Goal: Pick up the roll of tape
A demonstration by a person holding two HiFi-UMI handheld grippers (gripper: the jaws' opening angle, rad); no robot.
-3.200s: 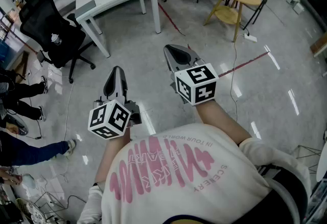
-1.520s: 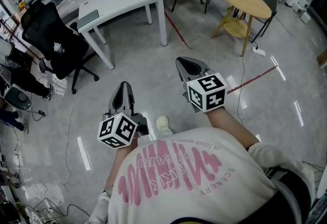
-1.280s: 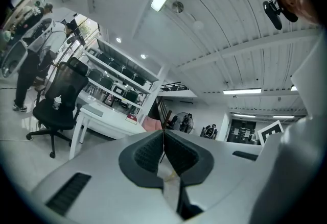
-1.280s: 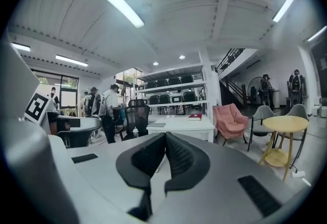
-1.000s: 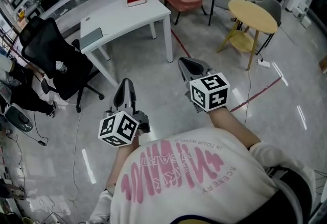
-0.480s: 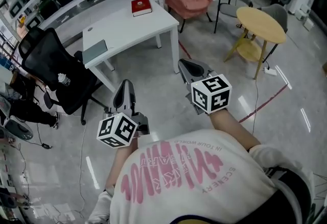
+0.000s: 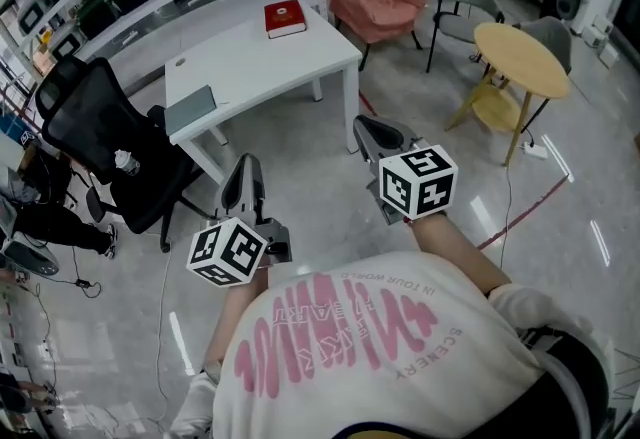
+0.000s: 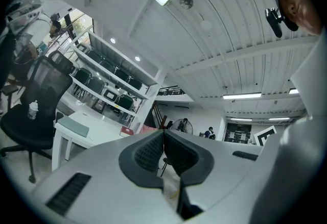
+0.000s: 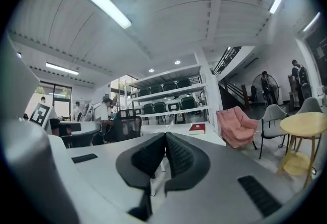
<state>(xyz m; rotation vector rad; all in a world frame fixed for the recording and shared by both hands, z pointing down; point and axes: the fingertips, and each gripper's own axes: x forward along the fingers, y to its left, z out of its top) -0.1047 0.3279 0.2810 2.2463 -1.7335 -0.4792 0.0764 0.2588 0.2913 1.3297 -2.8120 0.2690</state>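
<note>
The white bench [image 7: 262,67] with its red book [image 7: 285,18] sits nearer than a second ago, so I am still only approaching; my left tongs [image 7: 247,164] and right tongs [image 7: 364,124] are both clenched, empty; no roll of tape shows in any view yet.

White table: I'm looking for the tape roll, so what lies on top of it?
On the white table lie a red book, a flat grey pad and a small round speck, too small to identify. Nothing covers the tabletop.
</note>
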